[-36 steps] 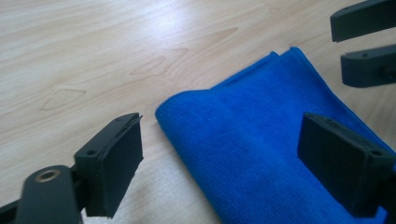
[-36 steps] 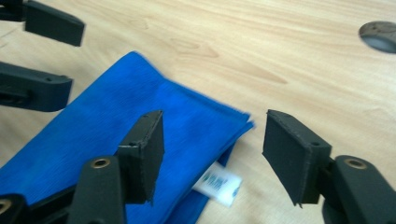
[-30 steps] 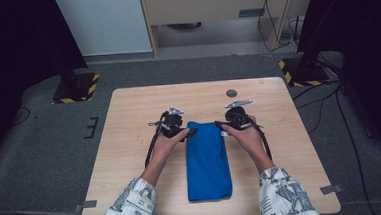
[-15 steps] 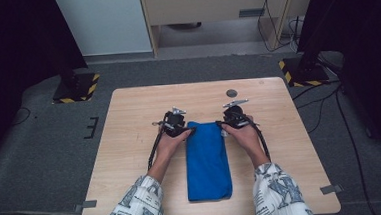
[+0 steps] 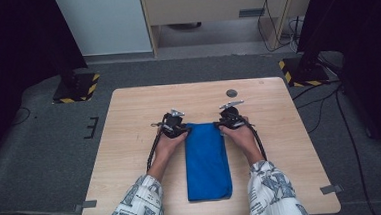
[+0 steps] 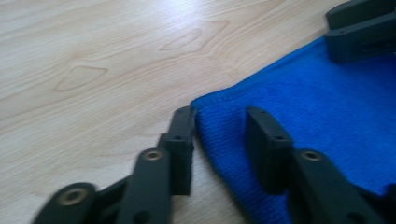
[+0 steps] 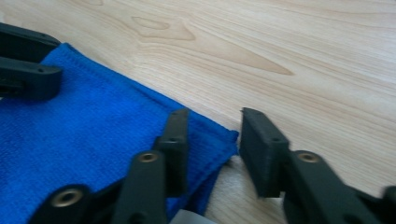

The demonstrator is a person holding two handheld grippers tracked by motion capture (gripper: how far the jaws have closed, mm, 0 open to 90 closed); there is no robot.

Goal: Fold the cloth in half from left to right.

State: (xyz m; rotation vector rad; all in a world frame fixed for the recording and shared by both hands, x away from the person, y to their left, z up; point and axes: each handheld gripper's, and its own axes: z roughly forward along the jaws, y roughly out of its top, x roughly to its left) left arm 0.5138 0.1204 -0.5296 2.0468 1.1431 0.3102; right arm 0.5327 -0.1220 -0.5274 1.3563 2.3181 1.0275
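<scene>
Towel, bright blue terry folded into a long strip, lies mid-table. Your left gripper straddles its far left corner, jaws closing but still apart; your right gripper straddles the far right corner likewise.

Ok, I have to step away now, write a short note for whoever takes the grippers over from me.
Left hand-held gripper: jaws have just been closing, straddling the blue towel's far left corner, not yet pinched.
Right hand-held gripper: the same at the far right corner, jaws closing, a gap left.
The towel lies folded in a long strip on the table.
Done: both corners lined up.
Left: close on both corners, then handle the towel.
</scene>
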